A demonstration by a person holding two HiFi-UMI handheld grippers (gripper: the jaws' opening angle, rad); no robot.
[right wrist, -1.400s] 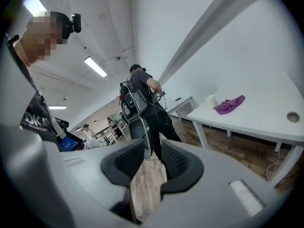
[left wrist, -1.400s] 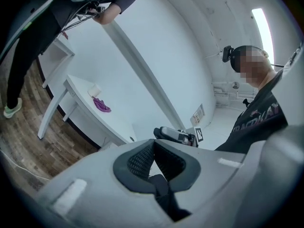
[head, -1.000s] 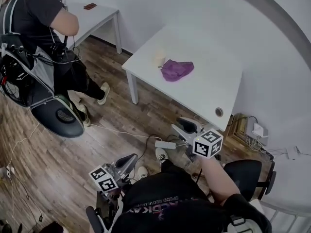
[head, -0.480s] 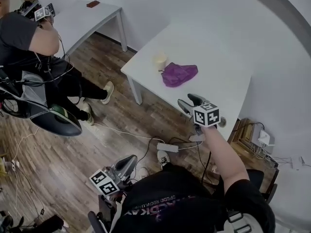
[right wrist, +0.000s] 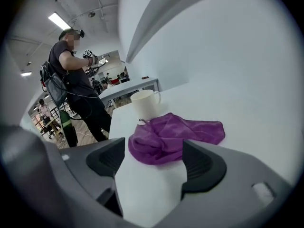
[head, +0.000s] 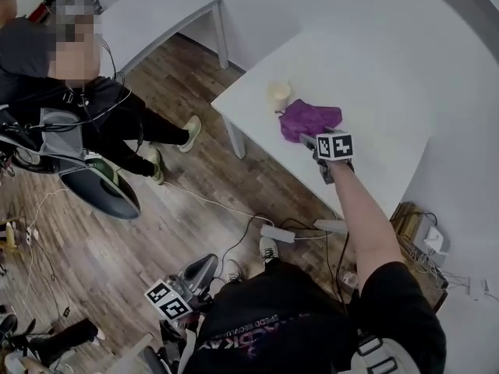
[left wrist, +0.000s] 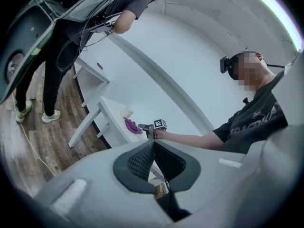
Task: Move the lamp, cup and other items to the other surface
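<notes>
Now, floor: brown wood-plank floor, filling the head view from 6 to 10 o'clock.
Near table: white rectangular table at 1 o'clock in the head view; it carries the cloth and the cup.
Far table: second white table at 11 o'clock, well apart from the near one.
Bystander: person in dark clothes at 9 o'clock, standing on the floor.
Cloth: crumpled purple cloth of soft fabric, lying flat on the near table, with a small loop at its 10 o'clock edge.
Cup: cream cup with a handle, upright, just beside the cloth at its 10 o'clock. Its inside cannot be made out.
Right gripper: right gripper reaches over the near table. Its jaws are spread wide and opening. The cloth's near fold lies between the pads, at 12 o'clock from them, and neither pad presses on it.
Left gripper: left gripper hangs low at 7 o'clock in the head view, well apart from the table. Its jaws are pressed together with nothing between them.
</notes>
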